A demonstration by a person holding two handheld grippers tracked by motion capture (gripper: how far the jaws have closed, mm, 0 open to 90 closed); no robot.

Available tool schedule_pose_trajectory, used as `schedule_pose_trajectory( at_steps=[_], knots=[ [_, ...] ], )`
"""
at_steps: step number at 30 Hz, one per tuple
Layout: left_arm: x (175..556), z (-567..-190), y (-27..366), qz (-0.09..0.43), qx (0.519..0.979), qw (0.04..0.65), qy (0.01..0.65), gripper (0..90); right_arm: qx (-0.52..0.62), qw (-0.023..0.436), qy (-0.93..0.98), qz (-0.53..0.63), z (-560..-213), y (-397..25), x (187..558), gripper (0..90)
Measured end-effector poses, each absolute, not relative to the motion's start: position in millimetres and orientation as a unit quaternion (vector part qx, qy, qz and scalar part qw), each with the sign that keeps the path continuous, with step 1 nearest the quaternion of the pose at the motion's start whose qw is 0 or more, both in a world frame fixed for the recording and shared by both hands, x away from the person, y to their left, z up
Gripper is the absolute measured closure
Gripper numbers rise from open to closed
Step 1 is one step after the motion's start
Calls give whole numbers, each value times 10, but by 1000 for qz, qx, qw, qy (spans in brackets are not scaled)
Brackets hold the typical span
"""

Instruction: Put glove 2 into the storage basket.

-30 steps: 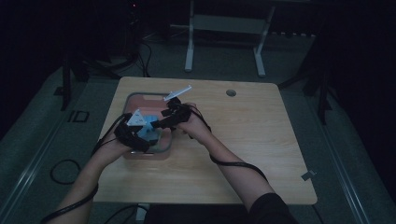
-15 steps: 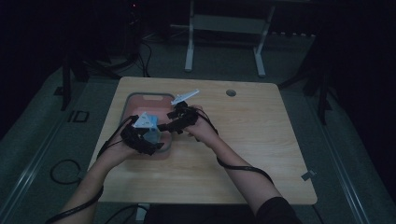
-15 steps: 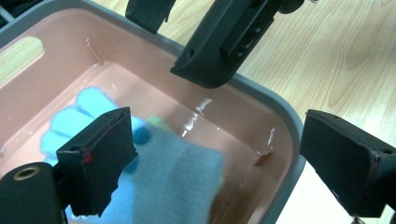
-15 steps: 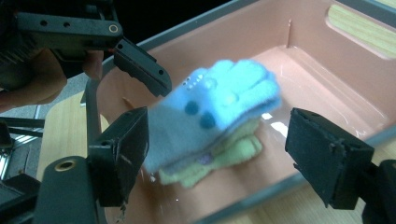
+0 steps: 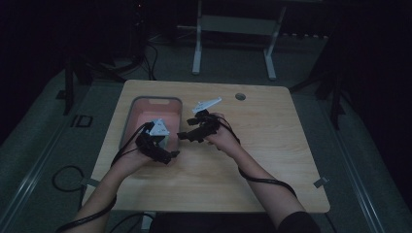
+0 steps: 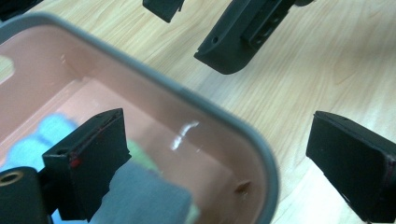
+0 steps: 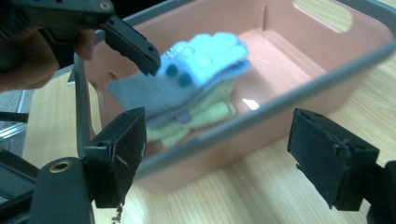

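On the table, as I read it from my station:
Bin (image 5: 130, 116): pink, grey-rimmed, left of centre.
Socks (image 7: 196, 70): folded pile, blue over green, lying inside the bin.
Left gripper (image 5: 163, 145): jaws spread, empty, over the bin's near rim.
Right gripper (image 5: 192, 134): jaws spread, empty, just beside the bin.
Progress: I judge the socks stowed; little seems left but drawing my grippers away.
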State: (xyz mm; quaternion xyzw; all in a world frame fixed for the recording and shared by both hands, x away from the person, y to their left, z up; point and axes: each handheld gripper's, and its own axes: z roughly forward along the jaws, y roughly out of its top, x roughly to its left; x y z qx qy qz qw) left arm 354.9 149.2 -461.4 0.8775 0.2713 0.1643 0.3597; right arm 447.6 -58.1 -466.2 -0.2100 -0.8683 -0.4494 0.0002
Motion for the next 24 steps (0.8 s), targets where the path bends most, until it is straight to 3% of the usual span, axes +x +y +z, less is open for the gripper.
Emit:
schedule_pose_trajectory(
  at_steps=[24],
  knots=[
    [3514,-4620,779,126,889,395,194,49,-251,-21,-857,-448,-4825,-1391,4345,197]
  ],
)
